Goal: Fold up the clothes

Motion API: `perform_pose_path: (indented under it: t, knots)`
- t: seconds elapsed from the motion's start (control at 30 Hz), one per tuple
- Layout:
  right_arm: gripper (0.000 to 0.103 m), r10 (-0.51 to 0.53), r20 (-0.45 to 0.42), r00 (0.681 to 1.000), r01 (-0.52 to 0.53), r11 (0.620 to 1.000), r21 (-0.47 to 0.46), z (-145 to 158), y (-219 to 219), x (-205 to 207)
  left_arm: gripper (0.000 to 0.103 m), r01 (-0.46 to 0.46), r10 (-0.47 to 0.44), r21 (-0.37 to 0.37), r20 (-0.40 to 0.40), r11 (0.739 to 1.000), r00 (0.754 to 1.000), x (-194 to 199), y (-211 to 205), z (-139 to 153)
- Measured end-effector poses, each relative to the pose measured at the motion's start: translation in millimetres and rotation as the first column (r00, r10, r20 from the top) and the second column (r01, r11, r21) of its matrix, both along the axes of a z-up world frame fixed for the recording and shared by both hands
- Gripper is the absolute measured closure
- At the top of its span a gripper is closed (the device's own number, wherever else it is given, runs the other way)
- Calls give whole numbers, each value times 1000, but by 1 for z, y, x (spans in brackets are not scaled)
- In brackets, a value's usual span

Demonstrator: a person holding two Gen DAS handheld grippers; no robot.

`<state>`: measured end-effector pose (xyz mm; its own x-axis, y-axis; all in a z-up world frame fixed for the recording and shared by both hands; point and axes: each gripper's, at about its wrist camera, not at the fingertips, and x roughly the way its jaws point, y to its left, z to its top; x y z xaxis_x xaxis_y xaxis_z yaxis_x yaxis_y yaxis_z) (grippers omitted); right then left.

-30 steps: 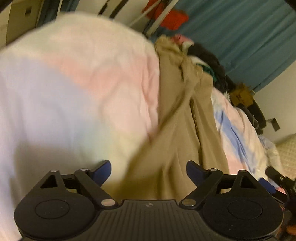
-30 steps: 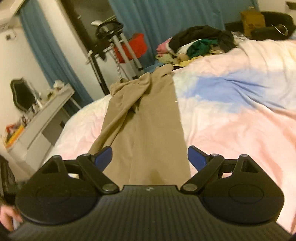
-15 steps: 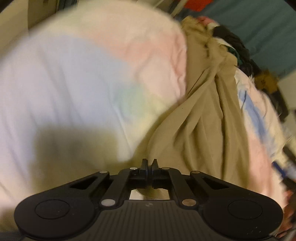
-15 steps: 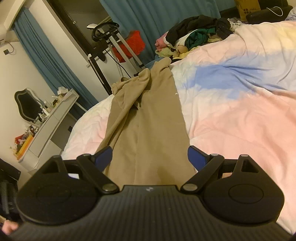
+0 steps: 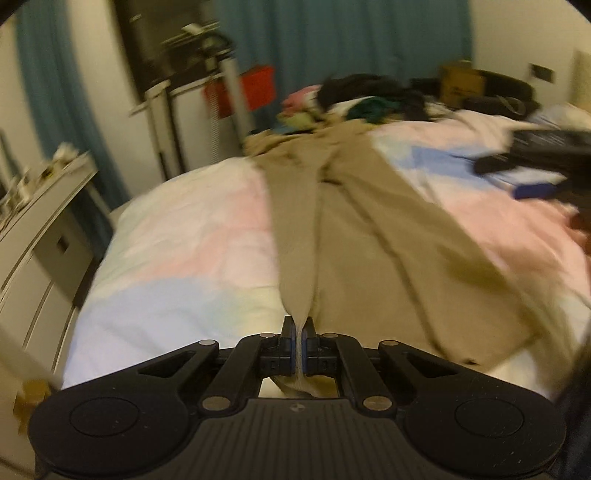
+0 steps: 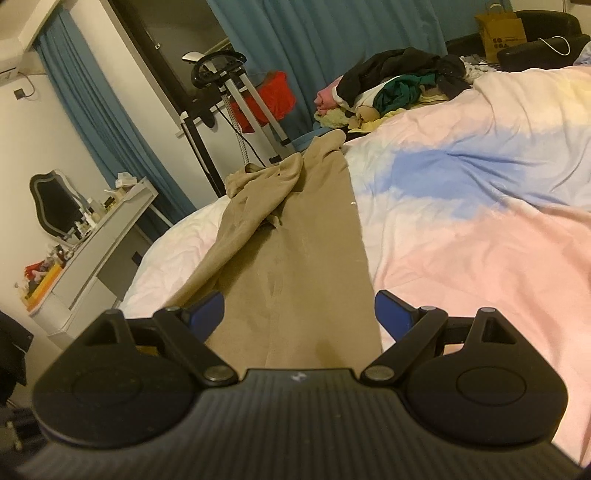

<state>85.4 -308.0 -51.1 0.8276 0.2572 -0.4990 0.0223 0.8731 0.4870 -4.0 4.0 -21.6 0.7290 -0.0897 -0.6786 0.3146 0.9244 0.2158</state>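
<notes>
Tan trousers [image 5: 369, 229] lie lengthwise on a pastel bedspread [image 5: 177, 258], legs reaching toward the far end of the bed. My left gripper [image 5: 298, 334] is shut on the near edge of the trousers, and the cloth rises in a taut ridge from its jaws. In the right wrist view the trousers [image 6: 295, 266] run straight ahead on the bedspread [image 6: 480, 229]. My right gripper [image 6: 299, 314] is open and empty, just above their near end. The right gripper also shows blurred in the left wrist view [image 5: 535, 190], at the right edge.
A heap of mixed clothes [image 6: 399, 85] lies at the bed's far end. A white dresser [image 6: 92, 243] with a mirror stands left of the bed. An exercise machine [image 6: 229, 110] and blue curtains [image 6: 332, 40] are behind. A paper bag [image 6: 500, 29] stands far right.
My left gripper went from open to shut on the trousers' edge, then swung up and drew the cloth taut. My right gripper stayed open and shifted only slightly.
</notes>
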Motion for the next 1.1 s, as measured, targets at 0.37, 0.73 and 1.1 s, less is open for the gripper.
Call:
perform_pose_path:
  t: [0.37, 0.73, 1.1]
  knots:
    - [13, 18, 23, 1000, -19, 998, 53, -4, -2, 0, 100, 157, -156, 8, -70, 988, 985, -13, -60, -48]
    - [14, 62, 42, 997, -69, 982, 176, -13, 13, 46, 100, 128, -141, -140, -85, 982, 986, -13, -52, -46]
    - [14, 1, 124, 992, -15, 994, 112, 3, -9, 14, 41, 177, -206, -189, -148, 966, 967, 3, -61, -57]
